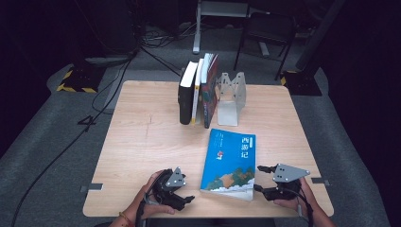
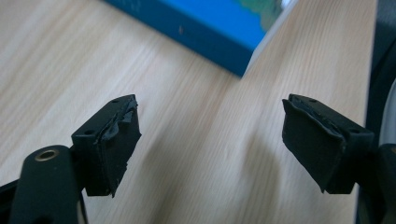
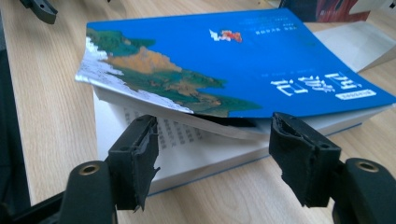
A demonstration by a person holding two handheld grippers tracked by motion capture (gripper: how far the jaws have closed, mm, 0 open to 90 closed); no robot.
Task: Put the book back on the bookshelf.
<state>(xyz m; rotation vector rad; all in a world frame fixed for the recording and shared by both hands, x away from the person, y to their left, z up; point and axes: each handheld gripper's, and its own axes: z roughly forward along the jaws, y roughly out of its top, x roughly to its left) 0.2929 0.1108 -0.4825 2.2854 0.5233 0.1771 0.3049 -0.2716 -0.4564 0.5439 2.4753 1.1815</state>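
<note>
Curling up, blue book's [image 3: 224, 56] cover perhaps hides right claw's [image 3: 212, 158] reach.

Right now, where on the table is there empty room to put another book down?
The wooden table is bare left of the blue book, from the upright books to the left gripper. It is crowded around the metal bookend.

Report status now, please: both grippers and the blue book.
Left gripper open, empty. Right gripper open at fore-edge of blue paperback book, flat on wooden table, cover lifted. Nothing in the way.
</note>
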